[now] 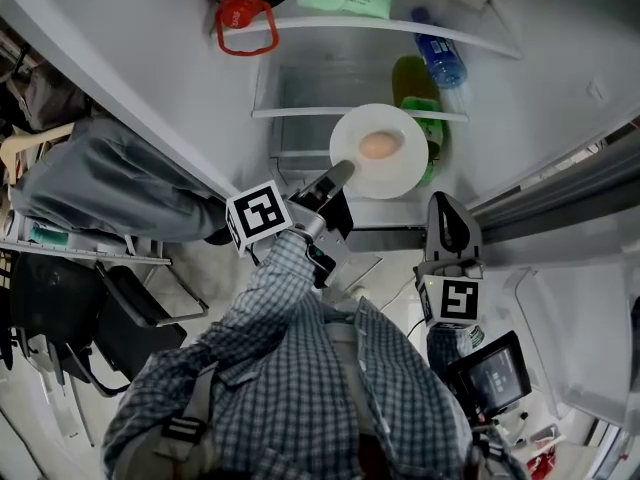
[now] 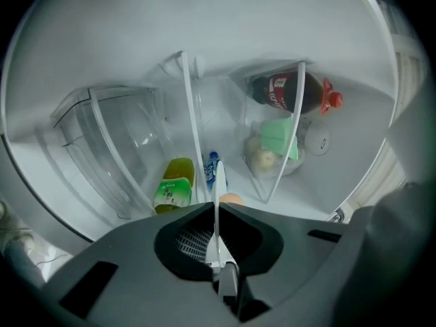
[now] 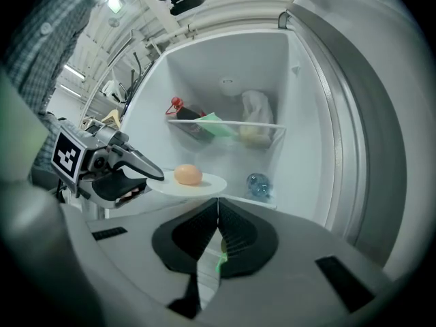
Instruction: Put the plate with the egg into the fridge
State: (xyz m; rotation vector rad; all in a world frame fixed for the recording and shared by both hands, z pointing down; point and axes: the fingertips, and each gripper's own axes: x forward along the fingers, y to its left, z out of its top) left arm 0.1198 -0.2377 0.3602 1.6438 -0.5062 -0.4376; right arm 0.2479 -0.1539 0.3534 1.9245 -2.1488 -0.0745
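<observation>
pinching the near rim of the white plate (image 1: pixel 400 173), your left claw (image 1: pixel 338 176) holds it level in the mouth of the open fridge (image 1: pixel 540 108). the egg (image 1: pixel 378 145) sits near the plate's middle. in the left gripper view the plate runs edge-on between the two jaws, which press on it from either side. the plate hangs in the air, just above a green bottle (image 1: pixel 412 83) lying on the lower shelf, with a blue-capped water bottle (image 1: pixel 440 60) beside that. a red-capped cola bottle (image 2: pixel 293 92) lies on the shelf above, next to a pale green packet (image 2: pixel 278 136). your right claw (image 1: pixel 449 218) waits just outside the fridge, its jaws pressed together on nothing, pointing at the plate.
</observation>
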